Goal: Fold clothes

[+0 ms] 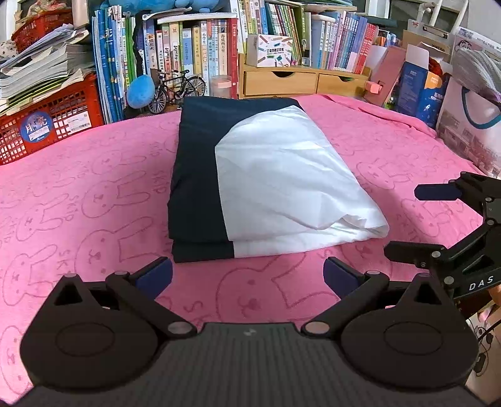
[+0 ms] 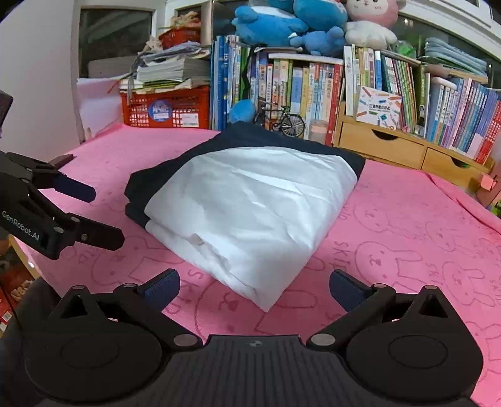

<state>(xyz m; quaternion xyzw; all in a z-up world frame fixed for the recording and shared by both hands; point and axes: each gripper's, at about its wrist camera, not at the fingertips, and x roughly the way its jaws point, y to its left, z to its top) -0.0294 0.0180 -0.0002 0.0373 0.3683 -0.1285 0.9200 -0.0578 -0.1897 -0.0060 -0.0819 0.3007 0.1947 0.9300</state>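
A folded garment, navy on one part and white on the other, is seen lying as a neat, thick rectangular bundle in the middle of a table covered by a pink towel printed with rabbit outlines. In the left wrist view, the navy part is shown on the left and far side, and the white part on the right, with its rounded fold edge nearest the camera.

The left tool is held released, its two blue-padded fingers spread wide, just short of the bundle's near edge and touching nothing. The right tool is likewise held released, its fingers wide apart in front of the white corner, gripping nothing. Each tool is visible at the edge of the other's view, beside the bundle.

Behind the table, rows of upright books, a red plastic crate, small wooden drawers, a model bicycle and blue plush toys are seen.
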